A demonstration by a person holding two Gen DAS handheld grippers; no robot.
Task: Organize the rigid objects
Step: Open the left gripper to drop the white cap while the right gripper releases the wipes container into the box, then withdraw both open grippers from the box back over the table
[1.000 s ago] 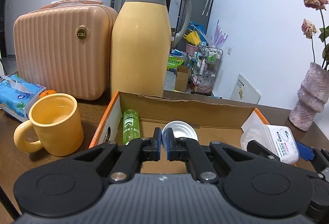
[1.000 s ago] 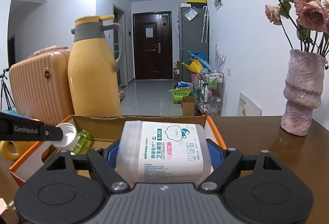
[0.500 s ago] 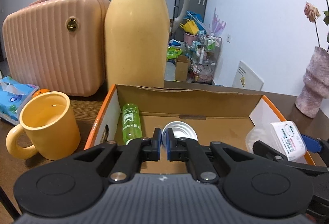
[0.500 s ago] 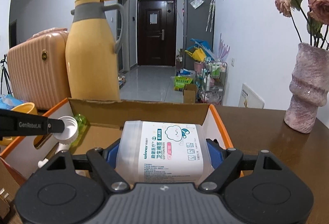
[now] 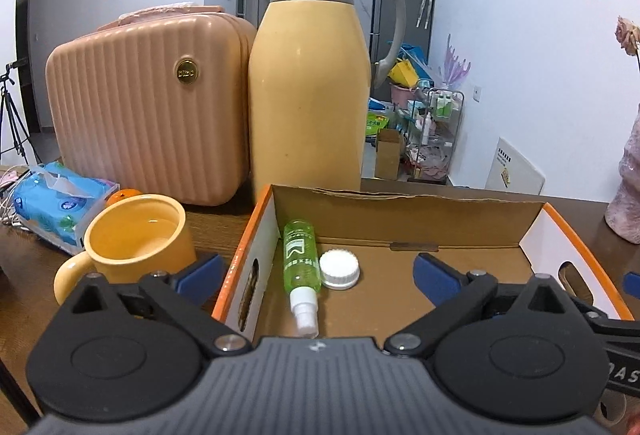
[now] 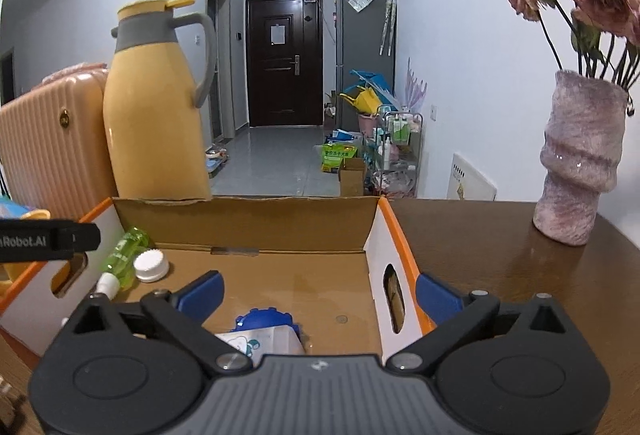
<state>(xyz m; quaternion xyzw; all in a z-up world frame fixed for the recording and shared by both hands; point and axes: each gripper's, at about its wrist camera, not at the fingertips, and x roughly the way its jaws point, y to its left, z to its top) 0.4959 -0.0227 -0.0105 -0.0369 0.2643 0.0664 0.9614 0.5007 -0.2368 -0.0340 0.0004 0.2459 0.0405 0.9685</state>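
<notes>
An open cardboard box with orange edges sits on the brown wooden table. On its floor, against the left wall, lies a green spray bottle, and touching its right side is a white cap. Nearer the front, a cotton-swab tub with a blue end lies on the box floor. The left gripper hangs above the bottle and cap, its jaws opening wide with neither pad pressing on anything. The right gripper is likewise opening, the tub lying loose below and between its blue pads. Left of the box stand a yellow mug, a tall yellow thermos, a pink ribbed case and a tissue pack; a pink vase of dried roses stands to the right. Beyond, a hallway leads to a dark door.
</notes>
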